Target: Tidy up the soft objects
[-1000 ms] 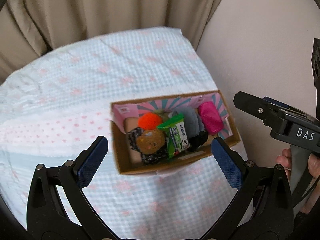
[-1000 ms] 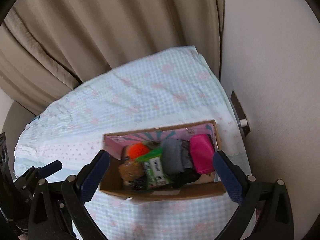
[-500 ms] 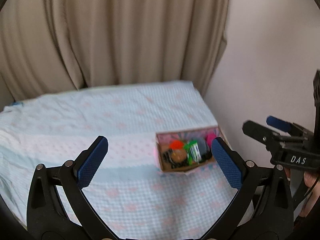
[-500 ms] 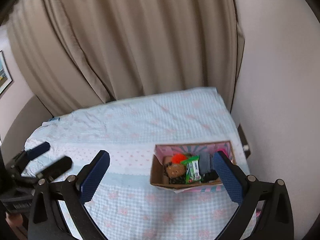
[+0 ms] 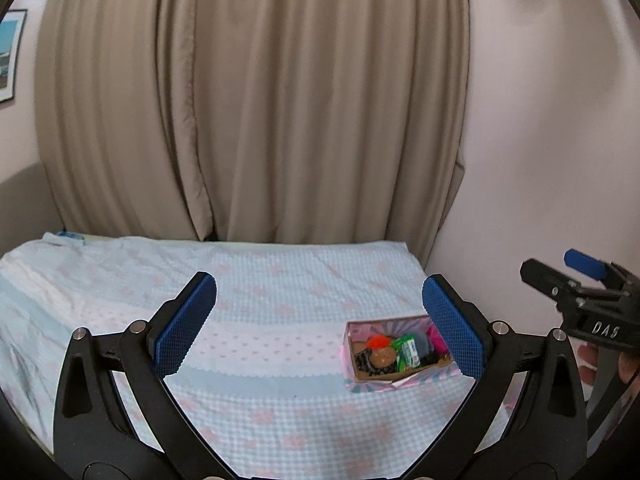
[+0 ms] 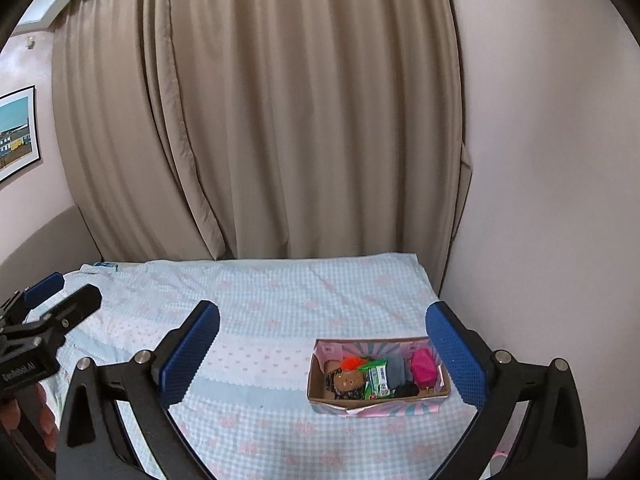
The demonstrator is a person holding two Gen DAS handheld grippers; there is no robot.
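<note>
A cardboard box with a pink patterned lining sits on the bed at the right side. It holds several soft things: an orange pompom, a brown round plush, a green packet, grey cloth and a pink pouch. My left gripper is open and empty, well back from the box. My right gripper is open and empty, also held back from the box. The right gripper shows at the right edge of the left wrist view.
The bed has a light blue checked cover with pink patterns. Beige curtains hang behind it. A wall runs close along the bed's right side. A framed picture hangs at left.
Both grippers have pulled back and up from just above the box, so the box now looks small and far. Both stay open and empty.
</note>
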